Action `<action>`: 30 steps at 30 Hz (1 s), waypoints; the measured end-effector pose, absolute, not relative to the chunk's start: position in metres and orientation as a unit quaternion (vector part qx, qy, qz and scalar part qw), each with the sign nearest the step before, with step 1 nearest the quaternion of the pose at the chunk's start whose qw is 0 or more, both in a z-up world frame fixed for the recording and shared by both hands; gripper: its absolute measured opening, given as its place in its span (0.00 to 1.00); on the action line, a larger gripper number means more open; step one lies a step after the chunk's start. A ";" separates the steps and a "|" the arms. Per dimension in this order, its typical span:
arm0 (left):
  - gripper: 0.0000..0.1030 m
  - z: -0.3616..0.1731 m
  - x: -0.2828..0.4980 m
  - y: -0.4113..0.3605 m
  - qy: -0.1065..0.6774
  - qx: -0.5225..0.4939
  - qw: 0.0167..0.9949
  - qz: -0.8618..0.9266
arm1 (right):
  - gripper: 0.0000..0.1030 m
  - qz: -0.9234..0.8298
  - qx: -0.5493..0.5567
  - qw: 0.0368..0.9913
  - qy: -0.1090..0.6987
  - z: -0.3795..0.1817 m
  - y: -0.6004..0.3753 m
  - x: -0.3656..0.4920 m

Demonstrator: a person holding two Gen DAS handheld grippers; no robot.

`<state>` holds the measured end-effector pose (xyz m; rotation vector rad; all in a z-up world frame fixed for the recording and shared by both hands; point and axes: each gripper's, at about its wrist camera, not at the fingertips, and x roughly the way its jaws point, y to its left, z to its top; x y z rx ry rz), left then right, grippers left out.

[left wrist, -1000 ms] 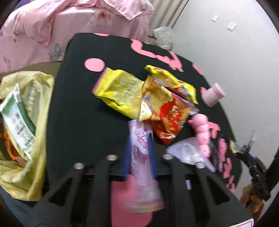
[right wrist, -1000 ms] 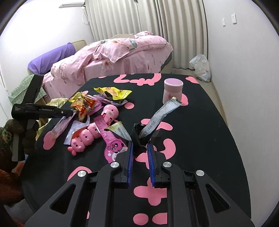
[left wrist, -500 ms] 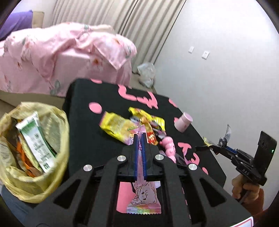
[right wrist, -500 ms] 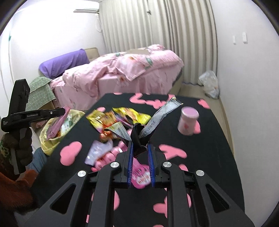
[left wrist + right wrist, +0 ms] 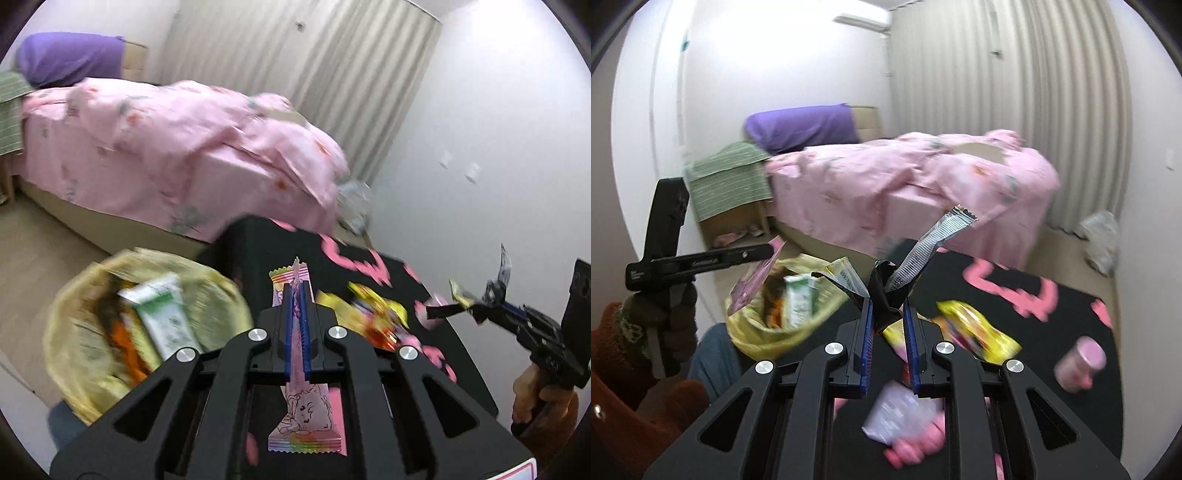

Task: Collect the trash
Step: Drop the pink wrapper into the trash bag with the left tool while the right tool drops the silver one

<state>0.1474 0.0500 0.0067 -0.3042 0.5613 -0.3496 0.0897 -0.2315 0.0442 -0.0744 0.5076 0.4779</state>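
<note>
- left gripper (image 5: 295, 295) is pinching the pink wrapper (image 5: 304, 417) flat, so you're carrying it hanging toward the yellow trash bag (image 5: 218, 295) beside the table (image 5: 465, 384).
- right gripper (image 5: 888, 314) is clamping crumpled wrappers (image 5: 938, 236) upright, keeping them from spilling.

ahead-left: open mouth of yellow trash bag (image 5: 92, 332), already holding rubbish | beyond: pink bed (image 5: 166, 155) walls off the far side | right: tabletop (image 5: 1015, 295) strewn with yellow wrappers (image 5: 975, 328), pink cup (image 5: 1078, 363)
</note>
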 end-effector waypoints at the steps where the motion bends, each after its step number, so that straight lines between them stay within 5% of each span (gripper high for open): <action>1: 0.04 0.009 0.149 0.060 0.270 -0.153 0.937 -0.161 | 0.16 0.247 -0.043 0.936 0.248 0.046 -0.219 0.097; 14: 0.04 -0.013 0.171 0.158 0.243 -0.210 0.944 -0.078 | 0.16 0.359 -0.067 0.884 0.291 0.018 -0.104 0.171; 25: 0.04 -0.065 0.217 0.166 0.285 -0.258 0.919 -0.093 | 0.17 0.385 -0.095 0.842 0.365 -0.052 -0.038 0.228; 28: 0.20 -0.069 0.223 0.165 0.293 -0.260 0.914 -0.100 | 0.18 0.392 -0.099 0.833 0.377 -0.067 -0.034 0.234; 30: 0.33 -0.067 0.223 0.167 0.288 -0.261 0.916 -0.096 | 0.30 0.387 -0.107 0.834 0.378 -0.074 -0.032 0.233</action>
